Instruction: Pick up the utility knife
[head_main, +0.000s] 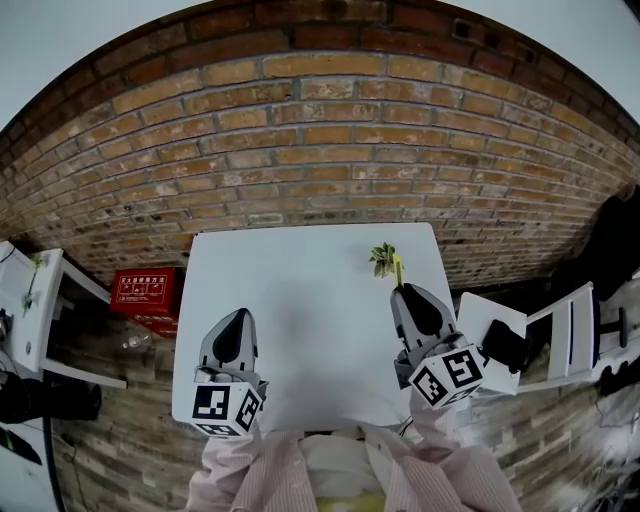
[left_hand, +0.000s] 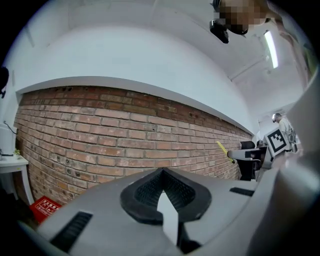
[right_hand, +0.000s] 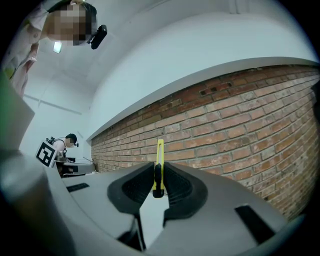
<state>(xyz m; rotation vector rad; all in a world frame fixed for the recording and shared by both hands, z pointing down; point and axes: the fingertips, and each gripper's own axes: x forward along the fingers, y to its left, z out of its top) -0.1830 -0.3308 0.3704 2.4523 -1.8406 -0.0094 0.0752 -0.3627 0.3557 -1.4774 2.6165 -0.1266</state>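
Two grippers: both are held over the white table (head_main: 300, 300); in the head view the left gripper (head_main: 238, 316) is seen at 7 o'clock of the tabletop and the right gripper (head_main: 406, 292) at 4 o'clock.
Right gripper state: the jaws are clamped on the utility knife (right_hand: 159, 156), whose lower end is pinched between the black pads.
Left gripper state: the jaws are brought together with nothing between them.
Knife position: it is carried in the right gripper, and it is judged to be clear of the tabletop.
Key relation: the knife's long axis is run out past the right jaw tips toward 12 o'clock in the head view, in line with the gripper. The right hand is on it; the left gripper is well apart, at 9 o'clock from it.
Knife shape and material: a slim, flat, straight yellow body with a dark end cap is shown, probably smooth plastic, presented edge-on to the pads.
Pads: black, ribbed and curved, and judged to give fair friction on so narrow a body.
Surroundings: a rough red brick wall (head_main: 320, 130) is seen behind the smooth, matte table, a small green sprig (head_main: 381, 257) at 11 o'clock from the knife tip, and a red box (head_main: 145, 290) at 9 o'clock beside the table.
Task progress: the pick-up is judged to be done or nearly done.
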